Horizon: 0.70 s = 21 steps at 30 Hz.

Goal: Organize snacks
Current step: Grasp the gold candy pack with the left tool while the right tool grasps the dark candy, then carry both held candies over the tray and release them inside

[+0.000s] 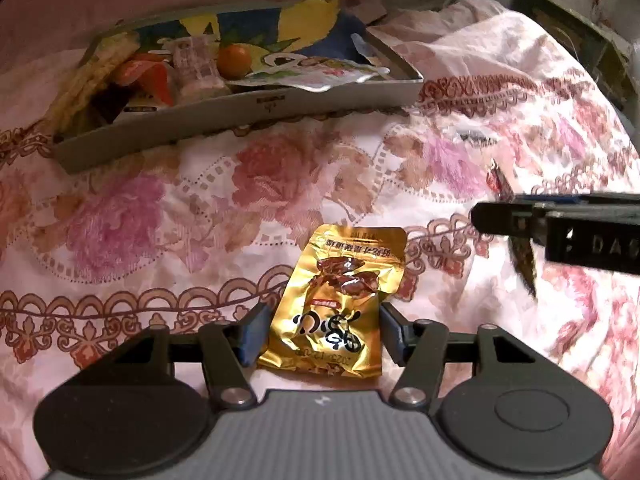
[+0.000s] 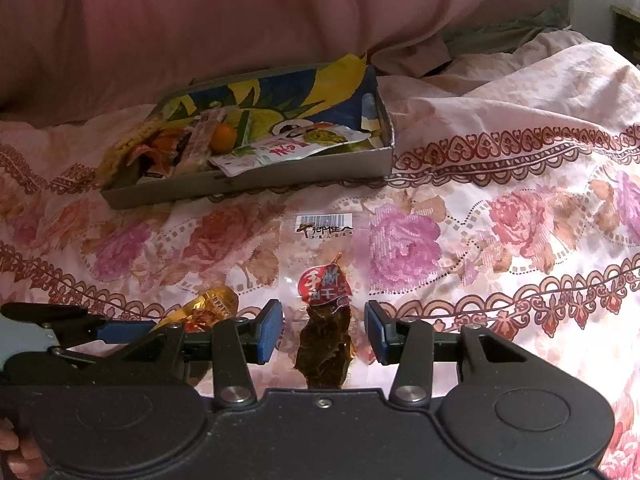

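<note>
A gold foil snack packet [image 1: 336,304] sits lengthwise between the blue pads of my left gripper [image 1: 324,332], which press on its two side edges. From the right wrist, the same gold packet [image 2: 208,308] shows at the left in the left gripper [image 2: 120,328]. My right gripper [image 2: 324,332] is shut on a clear packet of dark dried snack [image 2: 324,344] with a red label and a barcode at its far end. In the left wrist view this clear packet [image 1: 524,260] shows edge-on, passing through the right gripper [image 1: 500,220].
A shallow cardboard tray [image 1: 240,108] [image 2: 280,176] lies on the floral bedspread [image 1: 160,208] beyond both grippers. It holds an orange fruit [image 1: 234,60], a white pouch [image 1: 312,76] and other snacks. A pink pillow [image 2: 240,20] is behind it. Dark furniture [image 1: 580,40] stands far right.
</note>
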{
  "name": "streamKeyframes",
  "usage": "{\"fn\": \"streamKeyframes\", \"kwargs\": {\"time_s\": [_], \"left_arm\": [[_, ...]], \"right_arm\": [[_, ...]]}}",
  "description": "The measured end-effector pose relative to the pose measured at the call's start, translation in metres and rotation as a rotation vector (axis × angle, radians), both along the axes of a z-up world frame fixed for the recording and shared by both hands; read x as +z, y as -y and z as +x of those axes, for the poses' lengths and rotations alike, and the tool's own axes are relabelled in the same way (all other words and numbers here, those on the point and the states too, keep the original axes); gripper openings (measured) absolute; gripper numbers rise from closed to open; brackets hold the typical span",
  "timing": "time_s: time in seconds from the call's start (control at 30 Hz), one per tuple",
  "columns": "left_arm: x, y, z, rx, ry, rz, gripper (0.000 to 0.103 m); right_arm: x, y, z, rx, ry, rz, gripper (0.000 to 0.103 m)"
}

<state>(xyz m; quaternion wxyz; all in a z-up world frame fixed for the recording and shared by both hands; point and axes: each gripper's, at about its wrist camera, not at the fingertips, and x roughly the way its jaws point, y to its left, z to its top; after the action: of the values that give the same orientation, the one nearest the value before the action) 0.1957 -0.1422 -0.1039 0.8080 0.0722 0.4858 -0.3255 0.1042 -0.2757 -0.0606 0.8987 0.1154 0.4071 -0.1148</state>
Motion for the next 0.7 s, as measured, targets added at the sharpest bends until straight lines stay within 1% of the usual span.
{"fn": "streamKeyframes", "kwargs": {"time_s": [0.1,0.2,0.37,0.43,0.57,0.7], "left_arm": [[0.008,-0.005,0.000,0.021,-0.009,-0.062,0.062],[0.015,-0.009,0.003,0.042,-0.025,-0.108,0.062],[0.015,-0.016,0.011,0.085,-0.111,-0.176,0.062],[0.016,-0.018,0.013,0.100,-0.127,-0.191,0.062],[0.020,-0.020,0.013,0.103,-0.097,-0.210,0.062],[0.031,-0.022,0.010,0.103,-0.053,-0.245,0.062]], "right_arm": [[0.003,0.001,-0.001,-0.006,0.020,0.007,0.047],[0.003,0.002,-0.001,-0.011,0.026,0.005,0.047],[0.004,0.002,-0.002,-0.013,0.035,0.003,0.047],[0.005,0.003,-0.002,-0.017,0.040,0.003,0.047],[0.007,0.003,-0.003,-0.027,0.050,0.005,0.047],[0.010,0.002,-0.004,-0.033,0.066,0.006,0.047]]}}
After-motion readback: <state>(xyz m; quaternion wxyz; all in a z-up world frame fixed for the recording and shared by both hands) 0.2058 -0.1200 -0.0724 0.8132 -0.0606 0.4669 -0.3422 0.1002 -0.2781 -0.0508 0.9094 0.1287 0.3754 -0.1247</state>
